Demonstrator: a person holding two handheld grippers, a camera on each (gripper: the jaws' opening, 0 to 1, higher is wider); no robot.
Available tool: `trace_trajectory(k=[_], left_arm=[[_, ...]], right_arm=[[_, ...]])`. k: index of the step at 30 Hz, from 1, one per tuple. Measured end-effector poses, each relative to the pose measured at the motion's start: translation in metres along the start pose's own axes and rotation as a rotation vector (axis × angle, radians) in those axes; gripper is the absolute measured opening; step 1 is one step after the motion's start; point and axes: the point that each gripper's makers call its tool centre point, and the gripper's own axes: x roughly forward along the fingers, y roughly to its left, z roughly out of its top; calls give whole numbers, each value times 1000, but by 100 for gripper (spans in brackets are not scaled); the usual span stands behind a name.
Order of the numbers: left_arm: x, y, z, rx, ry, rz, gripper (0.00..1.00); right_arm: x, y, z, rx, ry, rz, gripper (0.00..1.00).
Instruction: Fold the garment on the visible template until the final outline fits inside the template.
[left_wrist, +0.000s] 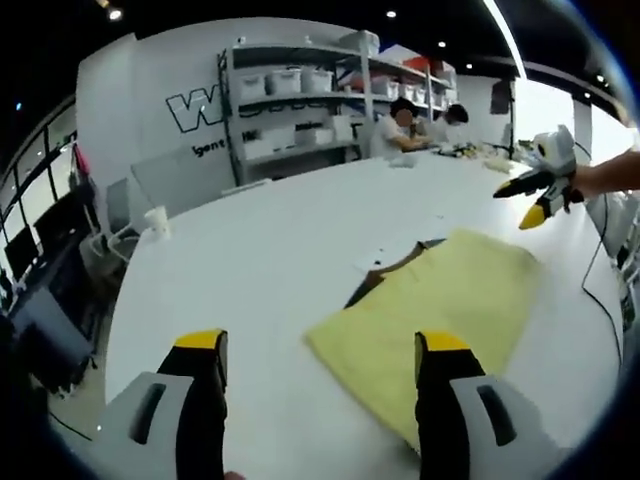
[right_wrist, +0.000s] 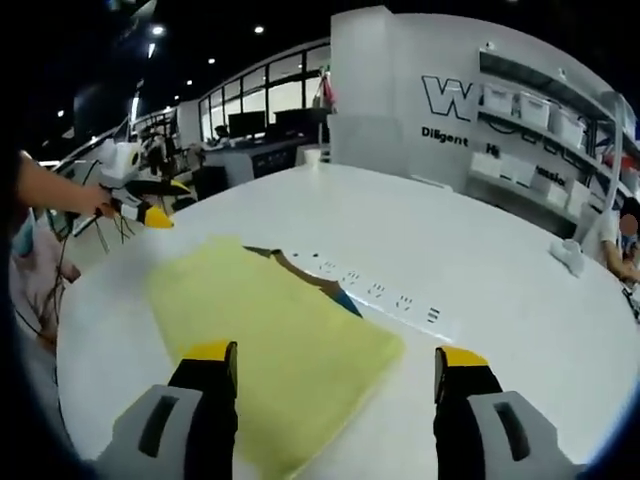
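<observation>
Left gripper view: the left tongs (left_wrist: 320, 350) hang spread wide and empty above the white surface (left_wrist: 250, 250), over the near edge of the folded yellow garment (left_wrist: 440, 300); the right tongs (left_wrist: 535, 200) hover beyond it, held by a hand.

Right gripper view: the right tongs (right_wrist: 335, 365) gape empty over the garment (right_wrist: 270, 340), which covers the dark template (right_wrist: 300, 270); the left tongs (right_wrist: 150, 205) hover at its far corner

Bright, even indoor light from recessed ceiling spotlights (right_wrist: 158, 30) and long ceiling light strip (left_wrist: 505, 35). Glossy white surface (left_wrist: 270, 250) shows soft glare, faint shadows. Strong fisheye bending at edges; background slightly soft.
</observation>
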Motion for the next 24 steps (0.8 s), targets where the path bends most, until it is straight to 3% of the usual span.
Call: trace_trajectory(k=[17, 24], left_arm=[[-31, -18, -9, -10, 10, -8, 89], [-44, -28, -14, -30, 14, -8, 94]], right_arm=[[-20, 20, -1, 0, -23, 26, 99], [-29, 28, -4, -4, -26, 31, 99]])
